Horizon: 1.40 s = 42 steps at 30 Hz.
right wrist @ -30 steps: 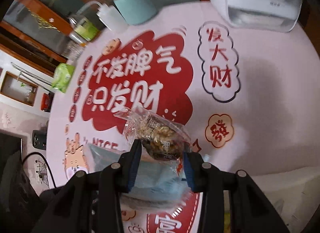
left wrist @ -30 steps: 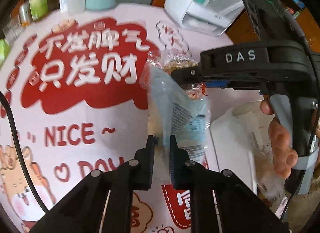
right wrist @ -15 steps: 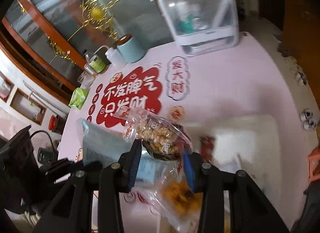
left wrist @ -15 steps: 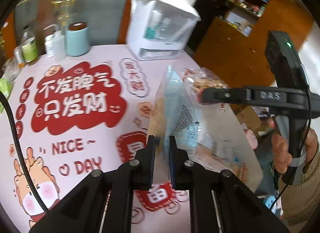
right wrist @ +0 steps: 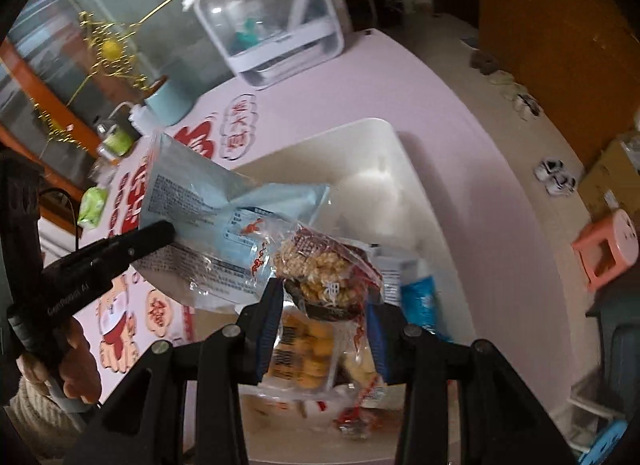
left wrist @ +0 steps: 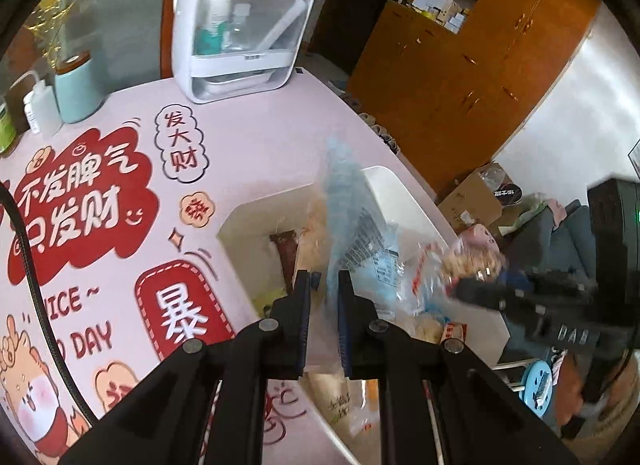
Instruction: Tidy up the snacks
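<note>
**Two snack packs held over the white bin**

The pale blue snack bag [left wrist: 352, 225] is pinched at its lower edge by the left claw [left wrist: 323, 305], whose blue-padded jaws are pressed nearly together on the thin film. In the left wrist view the bag stands edge-on, its long axis running up and away from the jaws. In the right wrist view the same bag [right wrist: 208, 217] shows its printed back face, stretched from upper left to lower right above the bin.

The clear pack of puffed-grain pieces [right wrist: 324, 269] sits between the jaws of the right claw [right wrist: 323, 305], which are spread only as wide as the pack and grip it on both sides. It tilts slightly, its red-printed film trailing below the jaws. Its top corner overlaps the blue bag's lower end.

Both packs hang above the white bin [right wrist: 400, 161], which stands on the pink worktop [right wrist: 460, 137] and already holds other packets: an orange-yellow snack pack [right wrist: 304, 349] and a blue-and-white one [right wrist: 420, 297].

Both claws point steeply downward. A hand [right wrist: 72, 369] with a knitted cuff grips the left claw's handle at the lower left of the right wrist view. In the left wrist view the right claw's black body [left wrist: 560, 305] reaches in from the right, blurred.

On the worktop beyond the bin are a white storage box with a clear front [left wrist: 240, 25] and a pale teal canister [left wrist: 78, 89].
</note>
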Available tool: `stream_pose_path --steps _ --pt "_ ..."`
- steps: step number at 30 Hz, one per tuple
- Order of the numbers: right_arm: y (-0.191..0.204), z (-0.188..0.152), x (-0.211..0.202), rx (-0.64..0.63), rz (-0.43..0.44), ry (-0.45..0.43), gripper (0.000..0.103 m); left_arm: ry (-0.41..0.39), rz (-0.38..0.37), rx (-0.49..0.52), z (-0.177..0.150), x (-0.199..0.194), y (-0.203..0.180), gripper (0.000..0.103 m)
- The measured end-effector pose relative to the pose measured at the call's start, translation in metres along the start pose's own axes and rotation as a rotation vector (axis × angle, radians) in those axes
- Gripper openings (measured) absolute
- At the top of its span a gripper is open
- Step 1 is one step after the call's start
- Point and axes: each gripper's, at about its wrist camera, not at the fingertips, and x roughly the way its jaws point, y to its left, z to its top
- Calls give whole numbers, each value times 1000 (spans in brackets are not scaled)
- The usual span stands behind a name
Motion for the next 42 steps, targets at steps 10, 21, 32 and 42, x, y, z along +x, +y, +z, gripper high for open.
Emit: stream_pose_path --steps 10,21,32,42 --pt "-11 29 20 58 -4 -41 41 81 136 49 20 58 -11 23" --pt "-10 41 43 83 28 -12 48 29 272 123 21 42 -12 89" --pt "13 19 27 15 20 -28 48 20 302 67 8 14 -2 89" --pt "38 -10 3 -64 3 -80 48 -18 329 22 -13 -21 -8 89"
